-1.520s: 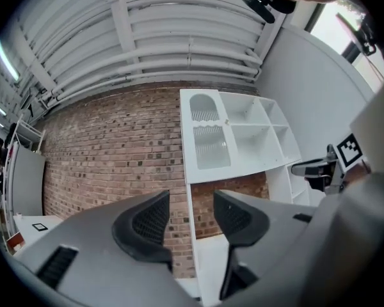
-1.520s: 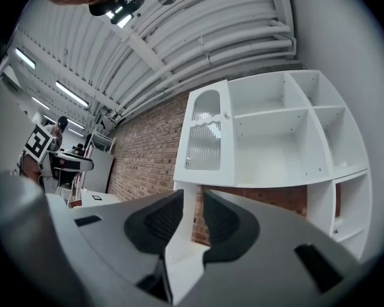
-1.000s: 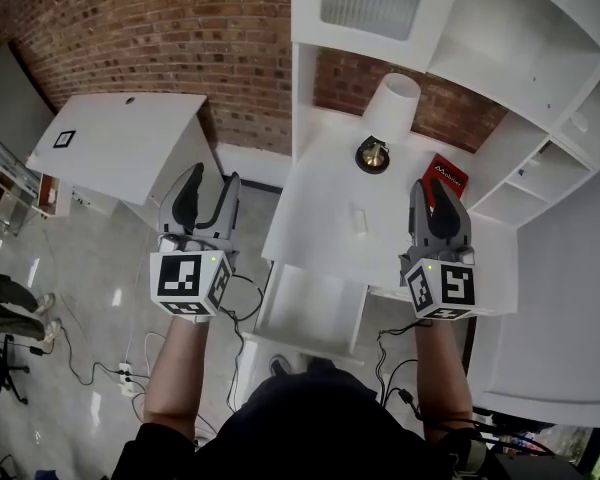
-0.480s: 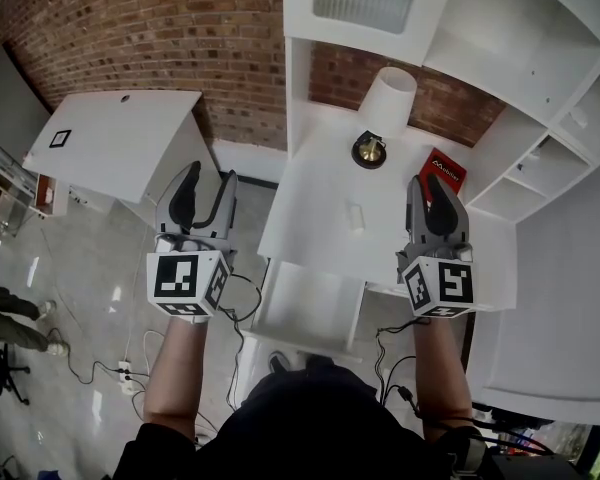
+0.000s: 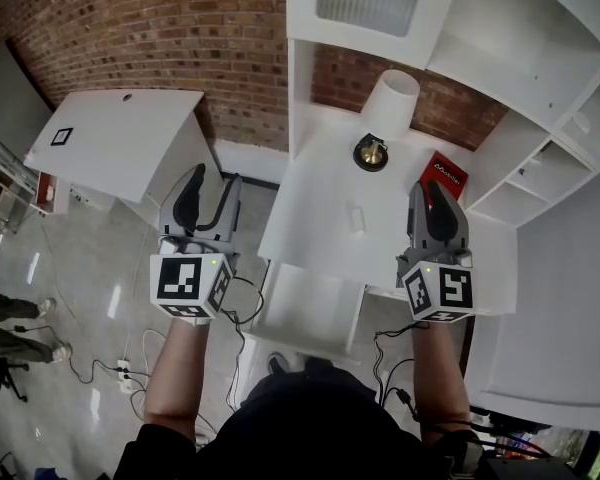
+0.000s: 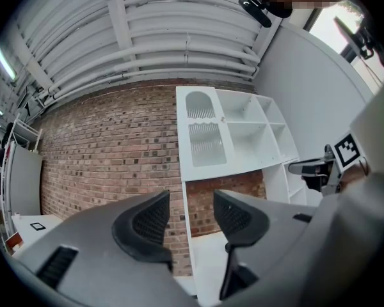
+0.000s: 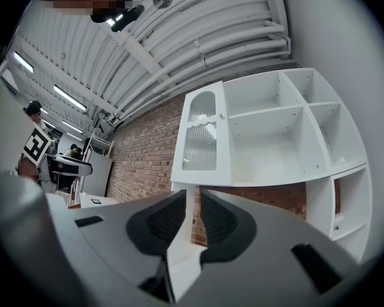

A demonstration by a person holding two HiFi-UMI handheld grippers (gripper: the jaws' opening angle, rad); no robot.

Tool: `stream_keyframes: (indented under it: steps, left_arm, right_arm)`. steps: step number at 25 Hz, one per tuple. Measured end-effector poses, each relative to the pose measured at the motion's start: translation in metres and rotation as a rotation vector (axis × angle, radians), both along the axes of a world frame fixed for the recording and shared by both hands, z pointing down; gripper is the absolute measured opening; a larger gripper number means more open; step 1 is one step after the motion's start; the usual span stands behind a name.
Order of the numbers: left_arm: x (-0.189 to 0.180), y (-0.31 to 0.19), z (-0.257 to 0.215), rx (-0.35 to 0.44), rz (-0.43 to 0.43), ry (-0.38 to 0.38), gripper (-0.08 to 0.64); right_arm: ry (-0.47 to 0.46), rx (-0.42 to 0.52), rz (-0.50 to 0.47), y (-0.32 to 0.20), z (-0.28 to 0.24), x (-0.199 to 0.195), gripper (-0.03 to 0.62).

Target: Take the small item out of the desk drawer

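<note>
Head view. White desk point(image 5: 320, 193) stands against a brick wall point(image 5: 160, 28), with a white shelf unit point(image 5: 500, 38) above and to its right. The drawer point(image 5: 310, 313) is pulled out at the desk's near edge, with its pale floor showing.

Small item point(image 5: 357, 218): a pale little block lying on the desk top, just beyond the open drawer and nearer than the lamp point(image 5: 390, 108). It is apart from both grippers. Whether this is the piece the task means, I cannot tell.

A red book point(image 5: 446, 174) lies flat at the right of the desk top, to the right of the lamp's brass foot.

Left gripper point(image 5: 212, 180): held out level over the gap between the desk and a second white table point(image 5: 120, 143) at the far left, above the grey floor point(image 5: 80, 308). In the left gripper view its fingers point(image 6: 147, 226) stand wide apart, with only wall and shelving seen between them. Nothing held.

Right gripper point(image 5: 435, 193): held out over the right part of the desk, with its tips in front of the red book in the head view. Whether they touch it cannot be told. The right gripper view shows the fingers point(image 7: 163, 222) with a narrow gap between them. The jaws have just been closing, with nothing between them.

Marker cubes point(image 5: 190, 283) sit at the near end of each gripper. Cables point(image 5: 110, 368) trail on the floor at the near left.
</note>
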State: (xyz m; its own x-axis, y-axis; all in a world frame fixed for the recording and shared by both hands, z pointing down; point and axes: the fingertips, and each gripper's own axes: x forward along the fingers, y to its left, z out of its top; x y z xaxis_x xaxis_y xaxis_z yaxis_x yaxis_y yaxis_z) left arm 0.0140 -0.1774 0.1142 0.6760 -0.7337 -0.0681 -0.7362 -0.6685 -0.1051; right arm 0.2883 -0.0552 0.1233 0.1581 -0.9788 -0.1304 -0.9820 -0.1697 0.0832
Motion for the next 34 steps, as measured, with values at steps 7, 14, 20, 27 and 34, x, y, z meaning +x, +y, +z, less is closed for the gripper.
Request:
stream_keyframes:
  steps: [7, 14, 20, 27, 34]
  left_arm:
    - [0.002, -0.003, 0.005, -0.012, 0.001, -0.004, 0.215]
    - [0.005, -0.007, 0.008, -0.025, 0.001, -0.001, 0.213]
    - [0.01, -0.009, 0.009, -0.031, 0.007, -0.005, 0.213]
    - [0.015, -0.01, 0.01, -0.029, 0.009, -0.004, 0.213]
    - [0.02, -0.012, 0.012, -0.029, 0.01, -0.006, 0.213]
  right_arm:
    - [-0.004, 0.002, -0.002, -0.002, 0.002, 0.003, 0.054]
    - [-0.008, -0.006, -0.008, -0.006, 0.004, 0.004, 0.046]
    - [-0.001, -0.008, -0.01, -0.007, 0.004, 0.007, 0.046]
    - [0.004, -0.011, -0.01, -0.007, 0.005, 0.011, 0.048]
    - [0.012, -0.015, -0.016, -0.011, 0.005, 0.014, 0.047]
